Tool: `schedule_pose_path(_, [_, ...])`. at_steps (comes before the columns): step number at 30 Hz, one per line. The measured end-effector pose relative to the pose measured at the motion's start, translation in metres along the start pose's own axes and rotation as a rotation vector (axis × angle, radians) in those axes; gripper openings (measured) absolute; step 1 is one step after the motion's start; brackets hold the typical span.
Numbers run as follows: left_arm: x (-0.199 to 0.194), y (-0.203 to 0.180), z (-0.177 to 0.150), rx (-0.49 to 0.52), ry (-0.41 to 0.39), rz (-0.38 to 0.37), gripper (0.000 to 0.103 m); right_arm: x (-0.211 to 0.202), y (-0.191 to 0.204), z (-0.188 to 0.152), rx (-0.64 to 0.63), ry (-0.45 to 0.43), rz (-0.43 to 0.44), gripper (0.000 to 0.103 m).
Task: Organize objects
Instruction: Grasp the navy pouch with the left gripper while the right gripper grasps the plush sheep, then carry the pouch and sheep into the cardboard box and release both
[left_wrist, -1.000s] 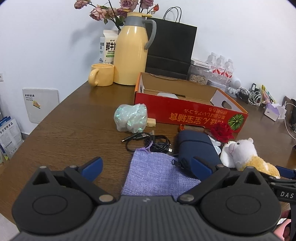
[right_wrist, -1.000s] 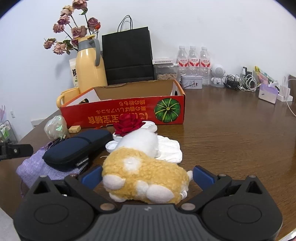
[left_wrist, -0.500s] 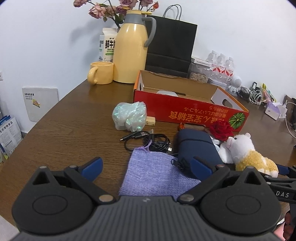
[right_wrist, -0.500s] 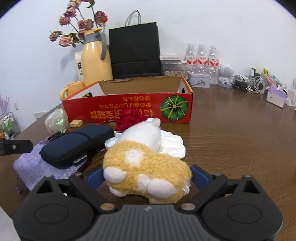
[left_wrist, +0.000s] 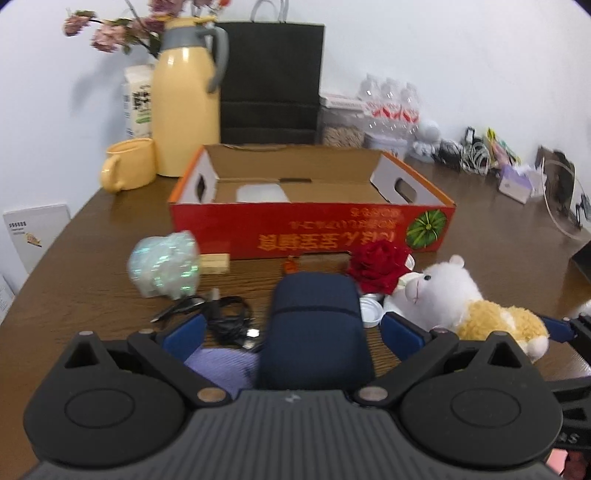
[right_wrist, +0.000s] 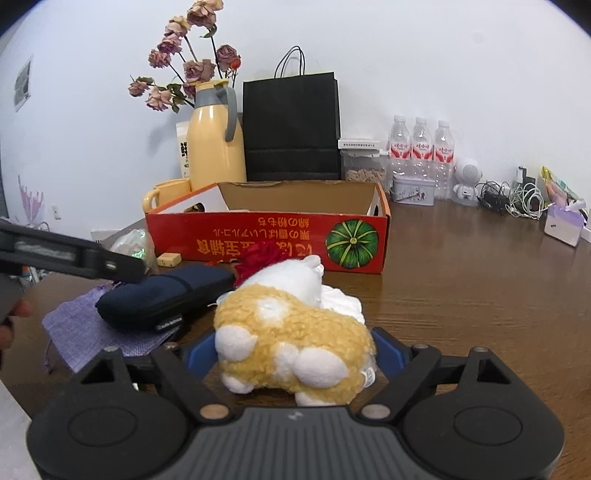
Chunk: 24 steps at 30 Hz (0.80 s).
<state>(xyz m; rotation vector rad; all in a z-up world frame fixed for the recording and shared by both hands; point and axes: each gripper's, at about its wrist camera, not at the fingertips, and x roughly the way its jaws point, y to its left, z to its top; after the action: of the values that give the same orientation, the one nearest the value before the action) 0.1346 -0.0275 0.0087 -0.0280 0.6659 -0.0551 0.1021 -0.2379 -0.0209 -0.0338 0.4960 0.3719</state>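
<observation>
The right gripper (right_wrist: 295, 360) has just been closing on the plush (right_wrist: 291, 343) lying between its pads, long axis across them, while the left gripper (left_wrist: 291, 330), open, straddles the navy case (left_wrist: 314, 328) lengthwise, short of the box (left_wrist: 310, 232).

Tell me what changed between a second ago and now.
The left gripper swung sideways from over the purple cloth pouch to straddle the navy case, open. The right gripper has just been closing around the plush sheep; whether its fingers already press the plush is unclear. The red box, rose and cable stayed put.
</observation>
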Motion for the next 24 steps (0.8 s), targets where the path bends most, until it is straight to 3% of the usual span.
schedule_pose_path(6, [0.037,-0.015,0.004,0.024,0.083,0.027,0.102,-0.006,-0.011,0.005,-0.01,-0.034,0.009,0.085])
schedule_pose_path(13, [0.053,-0.013,0.003,-0.022,0.135,0.007,0.077,-0.003,-0.02,0.014,-0.032,-0.055,0.012,0.085])
schedule_pose_path(18, [0.051,-0.013,0.004,-0.02,0.119,-0.001,0.068,0.002,-0.02,0.017,-0.041,-0.06,0.028,0.085])
schedule_pose_path(24, [0.036,-0.012,0.011,-0.016,0.067,-0.017,0.067,0.003,-0.019,0.021,-0.043,-0.075,0.038,0.085])
